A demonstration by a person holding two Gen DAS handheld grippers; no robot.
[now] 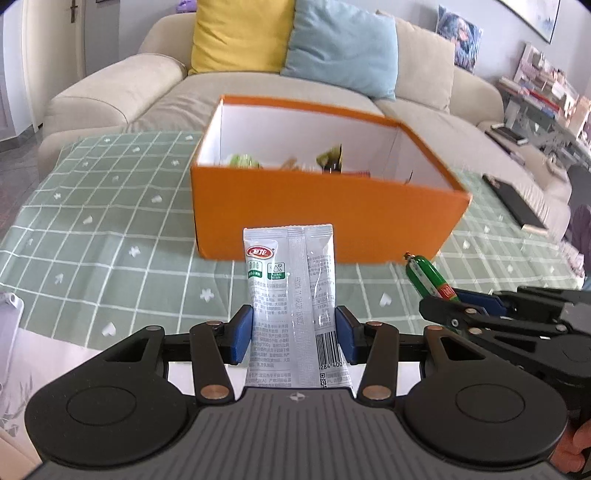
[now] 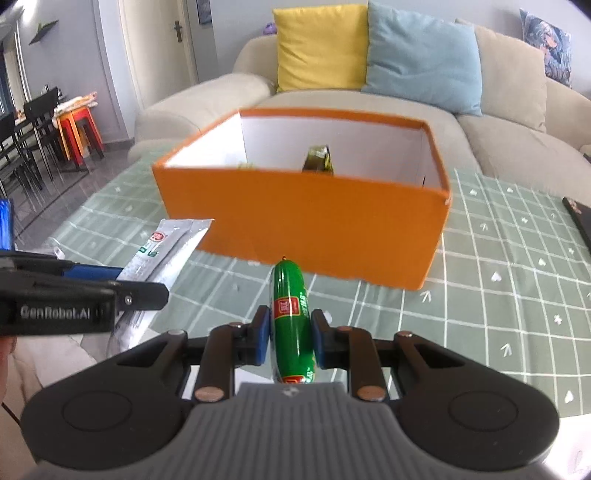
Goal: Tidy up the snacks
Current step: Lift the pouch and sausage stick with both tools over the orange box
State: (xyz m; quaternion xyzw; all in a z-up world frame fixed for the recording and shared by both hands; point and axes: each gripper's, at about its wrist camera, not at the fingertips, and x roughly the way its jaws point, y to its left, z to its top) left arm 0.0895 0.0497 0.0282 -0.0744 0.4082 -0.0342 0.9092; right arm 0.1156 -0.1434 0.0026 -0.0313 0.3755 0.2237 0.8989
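Observation:
An open orange box [image 1: 325,206] with a white inside stands on the green checked tablecloth [image 1: 110,229]; several snack packets lie in it. My left gripper [image 1: 294,334] is shut on a grey snack packet [image 1: 291,280], held upright in front of the box. My right gripper [image 2: 289,336] is shut on a green sausage stick [image 2: 290,314], pointing at the box [image 2: 295,218]. The sausage [image 1: 426,275] and right gripper show at the right of the left wrist view. The grey packet [image 2: 162,251] and left gripper show at the left of the right wrist view.
A beige sofa [image 1: 147,92] with a yellow cushion [image 1: 240,33] and a blue cushion [image 1: 340,44] runs behind the table. A dark flat object [image 1: 517,203] lies on the table's right side. Chairs and coloured stools [image 2: 77,125] stand far left.

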